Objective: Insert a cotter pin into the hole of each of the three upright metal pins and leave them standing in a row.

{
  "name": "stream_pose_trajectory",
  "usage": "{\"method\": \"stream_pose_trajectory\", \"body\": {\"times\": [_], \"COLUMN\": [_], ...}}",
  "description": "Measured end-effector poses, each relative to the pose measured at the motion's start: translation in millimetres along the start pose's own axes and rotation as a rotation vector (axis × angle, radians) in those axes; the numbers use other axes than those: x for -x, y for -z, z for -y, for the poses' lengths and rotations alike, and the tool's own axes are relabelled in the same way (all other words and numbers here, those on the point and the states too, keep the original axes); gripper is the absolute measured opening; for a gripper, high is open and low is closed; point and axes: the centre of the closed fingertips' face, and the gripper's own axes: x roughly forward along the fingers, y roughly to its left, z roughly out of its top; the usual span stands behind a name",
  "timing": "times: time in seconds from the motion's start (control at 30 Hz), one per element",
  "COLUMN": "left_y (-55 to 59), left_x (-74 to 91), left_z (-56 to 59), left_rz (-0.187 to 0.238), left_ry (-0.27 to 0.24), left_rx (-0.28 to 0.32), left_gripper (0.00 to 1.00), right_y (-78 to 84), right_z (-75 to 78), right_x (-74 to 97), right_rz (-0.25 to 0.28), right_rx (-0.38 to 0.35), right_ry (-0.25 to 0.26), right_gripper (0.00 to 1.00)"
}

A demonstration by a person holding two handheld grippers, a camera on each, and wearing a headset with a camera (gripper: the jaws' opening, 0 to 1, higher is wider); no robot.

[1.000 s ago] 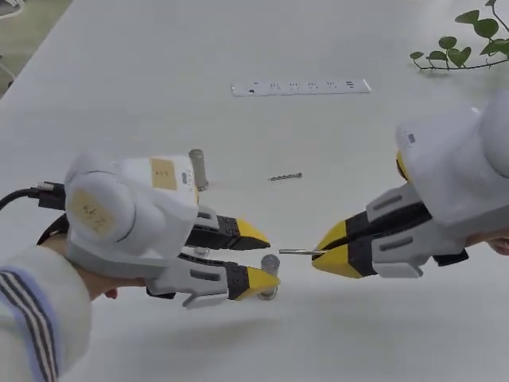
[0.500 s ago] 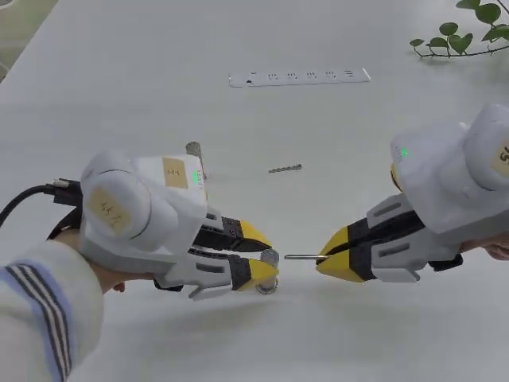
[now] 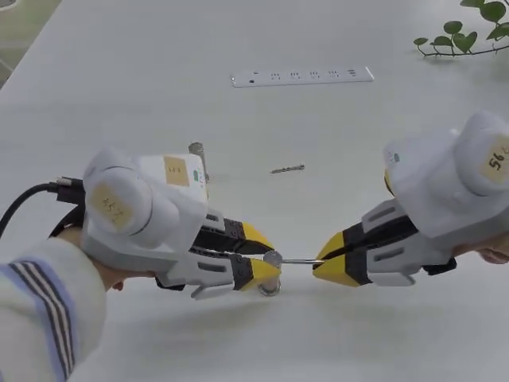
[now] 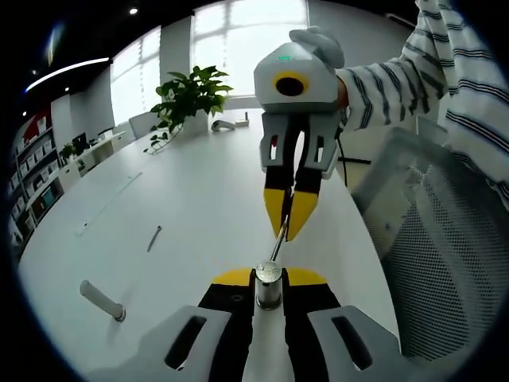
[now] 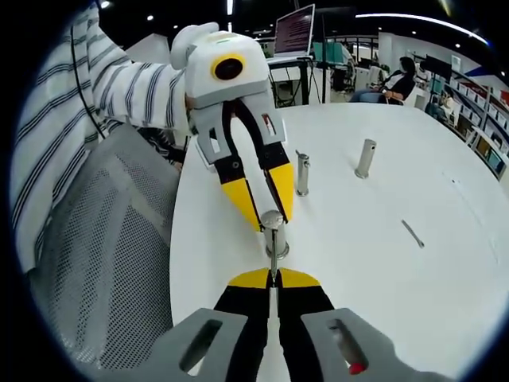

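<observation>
The cotter pin [image 3: 302, 261], likely light and easily bent, lies level with its tip at the upright metal pin [image 4: 268, 288] on the counter [image 3: 334, 127]. The right gripper [image 3: 322, 262] fingers pinch its tail; a hold nearer the tip seems steadier. The left gripper [image 3: 266, 256] fingers clamp the stiff, smooth-looking metal pin.

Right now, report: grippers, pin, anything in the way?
Left gripper shut on metal pin. Right gripper shut on cotter pin, tip at the pin's top. Nothing between them.
</observation>
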Motion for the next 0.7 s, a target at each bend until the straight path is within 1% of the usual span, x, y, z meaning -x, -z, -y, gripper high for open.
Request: {"method": "stream_pose_trajectory", "body": {"times": [0.03, 0.07, 0.27, 0.5, 0.6, 0.7], "left_y": [-0.1, 0.2, 0.1, 0.3, 0.2, 0.2], "left_x": [-0.1, 0.0, 0.0, 0.0, 0.1, 0.4], "left_z": [0.0, -0.4, -0.6, -0.7, -0.5, -0.4], "left_rz": [0.0, -0.001, -0.002, -0.004, -0.005, -0.005], "left_ry": [0.0, -0.002, -0.004, -0.009, -0.011, -0.013], "left_rx": [0.001, 0.003, 0.021, 0.038, 0.039, 0.044], "left_gripper": [0.09, 0.09, 0.09, 0.09, 0.09, 0.09], "right_y": [-0.9, -0.3, 0.4, 1.7, 2.5, 2.0], "right_z": [-0.1, 0.6, 2.7, 5.6, 7.3, 8.7], "right_x": [-0.6, -1.5, -3.0, -6.3, -9.4, -12.6], "right_rz": [0.001, -0.009, -0.021, -0.059, -0.07, -0.067], "right_rx": [0.001, 0.013, 0.019, 0.087, 0.095, 0.093], "right_ry": [-0.001, 0.001, -0.001, -0.002, -0.002, -0.002], "right_gripper": [0.0, 0.0, 0.0, 0.0, 0.0, 0.0]}}
